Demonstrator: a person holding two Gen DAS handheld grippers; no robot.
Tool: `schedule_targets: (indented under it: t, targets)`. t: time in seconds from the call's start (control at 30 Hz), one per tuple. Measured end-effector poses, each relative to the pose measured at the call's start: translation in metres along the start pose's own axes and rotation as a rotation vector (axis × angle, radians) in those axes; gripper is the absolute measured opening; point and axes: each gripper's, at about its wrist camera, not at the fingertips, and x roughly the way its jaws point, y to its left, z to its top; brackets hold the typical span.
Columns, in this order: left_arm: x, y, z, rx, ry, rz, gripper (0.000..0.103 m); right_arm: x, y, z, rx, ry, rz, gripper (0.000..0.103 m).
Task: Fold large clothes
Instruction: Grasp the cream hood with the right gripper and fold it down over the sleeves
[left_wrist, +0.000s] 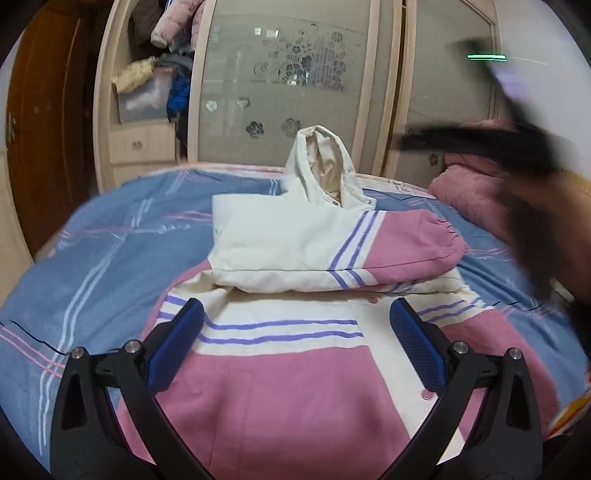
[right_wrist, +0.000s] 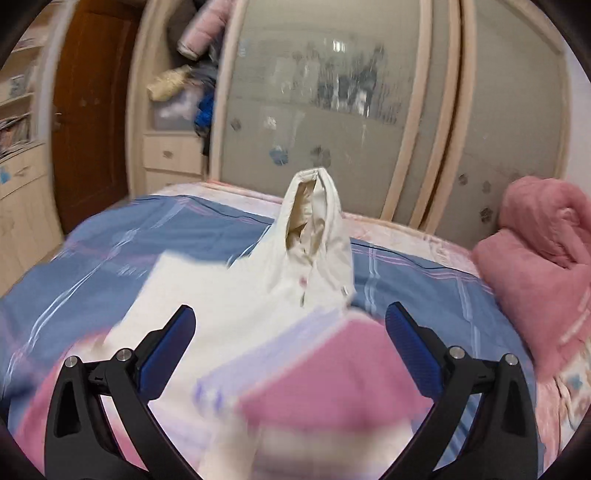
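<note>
A large cream and pink hooded jacket (left_wrist: 288, 369) with purple stripes lies on the bed. Its sleeves (left_wrist: 402, 243) are folded across the chest and its cream hood (left_wrist: 325, 166) stands up at the far end. My left gripper (left_wrist: 297, 325) is open and empty above the jacket's lower body. My right gripper (right_wrist: 290, 332) is open and empty above the same jacket (right_wrist: 229, 321), nearer the hood (right_wrist: 314, 221); that view is blurred by motion. The right gripper also shows as a dark blur (left_wrist: 517, 147) at the right of the left wrist view.
The bed has a blue striped sheet (left_wrist: 92, 266). A rolled pink blanket (right_wrist: 543, 258) lies at the bed's right side. A wardrobe with frosted sliding doors (left_wrist: 280, 85) and open shelves of clothes (left_wrist: 159, 74) stands behind the bed. A brown door (left_wrist: 48, 122) is at left.
</note>
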Motion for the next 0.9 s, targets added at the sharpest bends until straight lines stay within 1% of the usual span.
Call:
schedule_targets:
  t: [0.03,0.07,0.13,0.17,0.2,0.27,0.3,0.37,0.4,0.47,0.5,0.53,0.57,0.6,0.63,0.67,0.7,0.73,0.8,0.9]
  targets:
    - [0.000,0.004,0.000,-0.011,0.000,0.001,0.101,0.032,-0.003,0.020,0.019,0.031,-0.013,0.102]
    - [0.000,0.010,0.002,-0.026,-0.003,0.008,0.101,0.073,-0.008,0.042,0.050,0.071,-0.038,0.102]
    - [0.002,0.016,0.004,-0.039,0.002,0.011,0.101,0.125,-0.016,0.067,0.078,0.130,-0.080,0.102]
    - [0.003,0.019,0.005,-0.044,0.010,0.014,0.101,0.157,-0.023,0.082,0.104,0.168,-0.114,0.102]
    - [0.005,0.022,0.005,-0.051,0.017,0.016,0.101,0.178,-0.029,0.091,0.128,0.192,-0.138,0.102]
    - [0.007,0.028,0.004,-0.072,0.028,0.017,0.101,0.211,-0.038,0.104,0.171,0.213,-0.172,0.102]
    - [0.008,0.030,0.003,-0.078,0.034,0.017,0.101,0.224,-0.042,0.110,0.179,0.217,-0.185,0.102]
    - [0.010,0.034,0.002,-0.086,0.051,0.012,0.101,0.243,-0.046,0.115,0.176,0.227,-0.237,0.102]
    - [0.010,0.034,0.000,-0.084,0.052,0.014,0.101,0.254,-0.050,0.116,0.196,0.235,-0.242,0.102]
    - [0.013,0.034,-0.001,-0.073,0.059,0.026,0.101,0.265,-0.056,0.110,0.241,0.261,-0.215,0.102]
    - [0.015,0.034,-0.001,-0.073,0.064,0.027,0.101,0.268,-0.059,0.107,0.240,0.274,-0.205,0.095]
    - [0.016,0.034,-0.002,-0.078,0.073,0.023,0.101,0.269,-0.060,0.105,0.232,0.278,-0.203,0.083]
    - [0.017,0.033,-0.002,-0.082,0.077,0.018,0.101,0.269,-0.061,0.104,0.234,0.282,-0.188,0.043]
    - [0.017,0.033,-0.003,-0.084,0.077,0.016,0.101,0.267,-0.069,0.101,0.269,0.289,-0.155,0.011]
    - [0.017,0.031,-0.003,-0.080,0.077,0.017,0.101,0.261,-0.074,0.100,0.296,0.276,-0.145,0.010]
    - [0.017,0.028,-0.003,-0.067,0.077,0.023,0.101,0.254,-0.076,0.100,0.304,0.257,-0.130,0.006]
    - [0.017,0.026,-0.003,-0.059,0.075,0.026,0.101,0.238,-0.079,0.097,0.288,0.223,-0.112,0.005]
    - [0.016,0.025,-0.003,-0.053,0.073,0.027,0.101,0.231,-0.080,0.097,0.282,0.206,-0.112,0.005]
    - [0.015,0.023,-0.003,-0.052,0.070,0.023,0.101,0.203,-0.088,0.087,0.291,0.161,-0.080,0.005]
    - [0.011,0.019,-0.002,-0.050,0.064,0.023,0.101,0.155,-0.103,0.061,0.314,0.109,-0.037,0.004]
